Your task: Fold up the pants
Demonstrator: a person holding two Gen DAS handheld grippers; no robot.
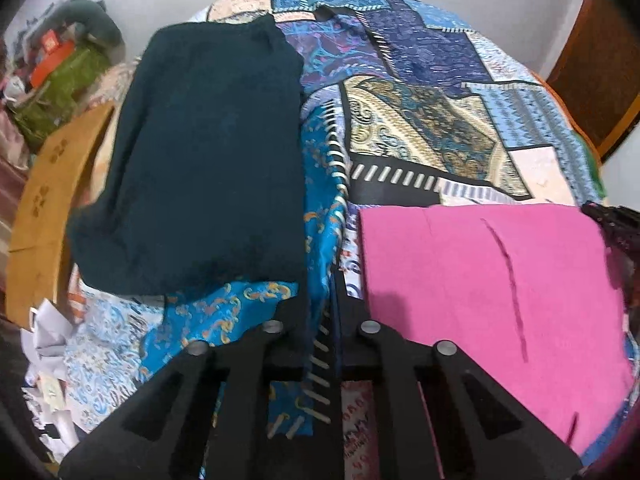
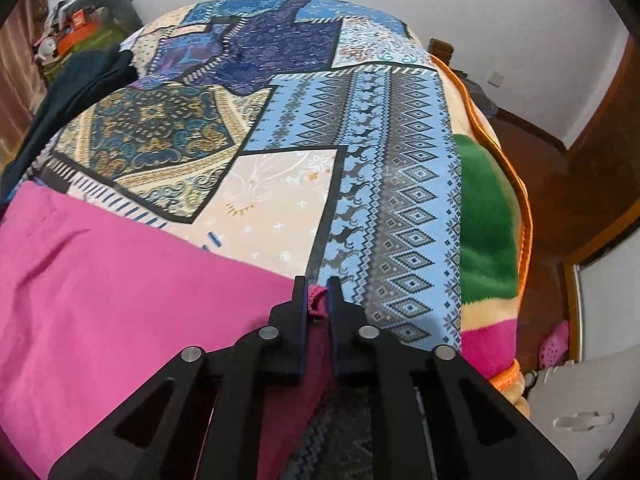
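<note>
The pink pants (image 2: pixel 120 280) lie flat on the patterned bedspread (image 2: pixel 360 140); they also show at the right of the left wrist view (image 1: pixel 480 300). My right gripper (image 2: pixel 318 300) is shut on the right edge of the pink pants, with a fold of pink cloth pinched between the fingers. My left gripper (image 1: pixel 320 320) sits over the bedspread (image 1: pixel 420 120) just left of the pink pants; its fingertips are hard to make out against the dark cloth. A dark teal folded garment (image 1: pixel 200 160) lies to its front left.
A wooden chair or board (image 1: pixel 44 208) and cluttered bags (image 1: pixel 60 80) stand left of the bed. A green and orange blanket (image 2: pixel 488 220) hangs over the bed's right side. A wooden door (image 2: pixel 600 140) and floor are to the right.
</note>
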